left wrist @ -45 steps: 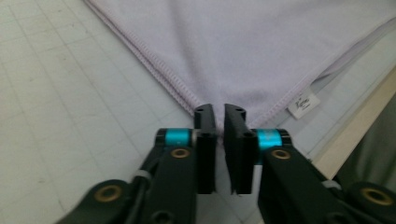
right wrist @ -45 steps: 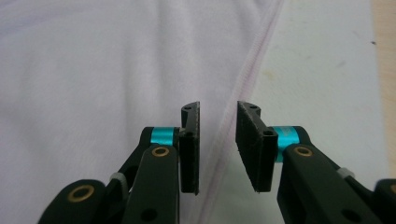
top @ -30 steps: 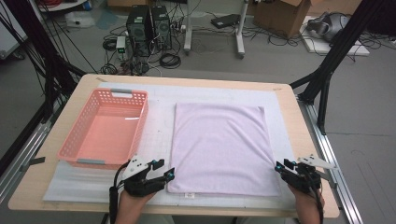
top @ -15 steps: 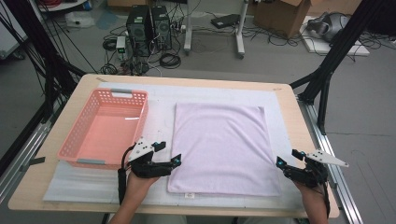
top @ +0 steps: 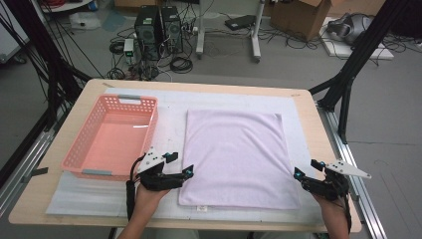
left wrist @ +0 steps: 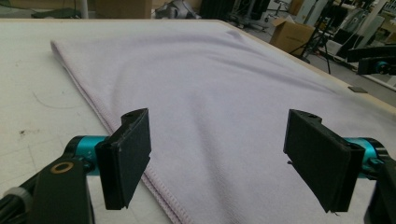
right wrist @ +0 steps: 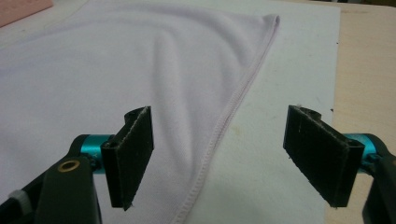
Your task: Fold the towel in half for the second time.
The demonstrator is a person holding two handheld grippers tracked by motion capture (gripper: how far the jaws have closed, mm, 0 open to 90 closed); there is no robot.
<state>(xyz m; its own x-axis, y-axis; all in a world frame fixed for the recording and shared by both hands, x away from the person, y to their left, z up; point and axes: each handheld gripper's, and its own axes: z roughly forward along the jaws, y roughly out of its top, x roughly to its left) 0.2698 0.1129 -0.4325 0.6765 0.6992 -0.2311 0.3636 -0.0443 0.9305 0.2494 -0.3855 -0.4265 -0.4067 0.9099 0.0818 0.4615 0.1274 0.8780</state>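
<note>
The lilac towel [top: 236,157] is lying flat on the desk [top: 303,107]. Left gripper [top: 185,174] and right gripper [top: 300,174] are waiting at its near corners, jaws wide open, gripping nothing; folding probably is not yet starting.

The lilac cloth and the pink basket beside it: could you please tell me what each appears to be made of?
The lilac cloth looks like soft microfibre or fine terry: a matte, slightly fuzzy surface, gentle ripples and a stitched hem along its edges. The pink basket looks like moulded plastic: rigid lattice walls and a smooth floor with a faint shine.
</note>
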